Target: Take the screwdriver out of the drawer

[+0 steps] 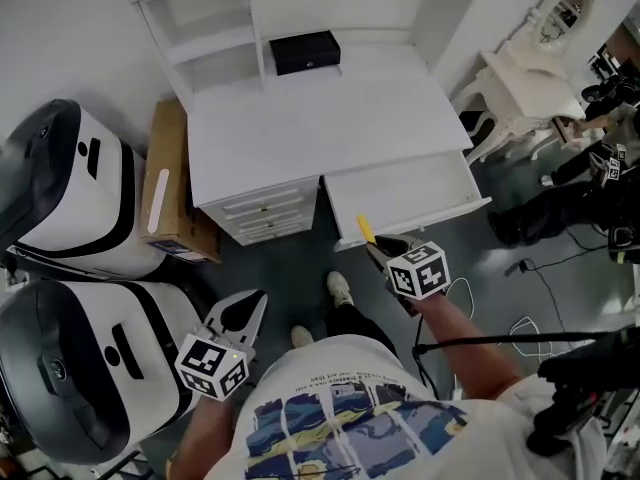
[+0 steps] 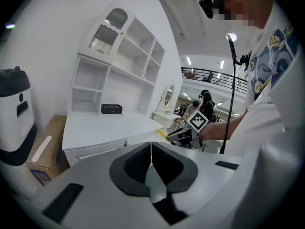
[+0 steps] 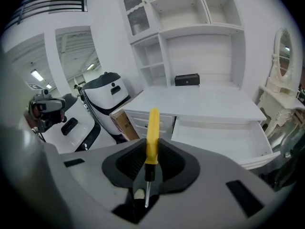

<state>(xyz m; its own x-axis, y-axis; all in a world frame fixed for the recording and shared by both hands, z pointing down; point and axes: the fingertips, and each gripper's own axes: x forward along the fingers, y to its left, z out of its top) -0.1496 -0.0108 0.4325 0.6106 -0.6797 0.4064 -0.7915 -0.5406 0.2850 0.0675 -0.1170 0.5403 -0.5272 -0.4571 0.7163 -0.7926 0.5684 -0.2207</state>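
My right gripper (image 1: 378, 245) is shut on a yellow-handled screwdriver (image 3: 152, 136). The handle sticks out past the jaws, and the thin metal shaft points back toward the camera. In the head view the yellow handle (image 1: 366, 230) shows just at the front edge of the pulled-out white drawer (image 1: 450, 208), above the floor. The drawer's inside (image 3: 248, 140) looks bare. My left gripper (image 1: 244, 311) hangs low at the left over the floor, its jaws shut with nothing between them (image 2: 151, 149). The left gripper view also catches the right gripper (image 2: 177, 136) with the screwdriver.
A white desk (image 1: 300, 128) with shelves carries a small black box (image 1: 305, 52). A cardboard box (image 1: 170, 183) leans at its left, beside two white-and-black machines (image 1: 70, 188). A white vanity table (image 1: 530, 88) stands at the right, with cables and a stand on the floor there.
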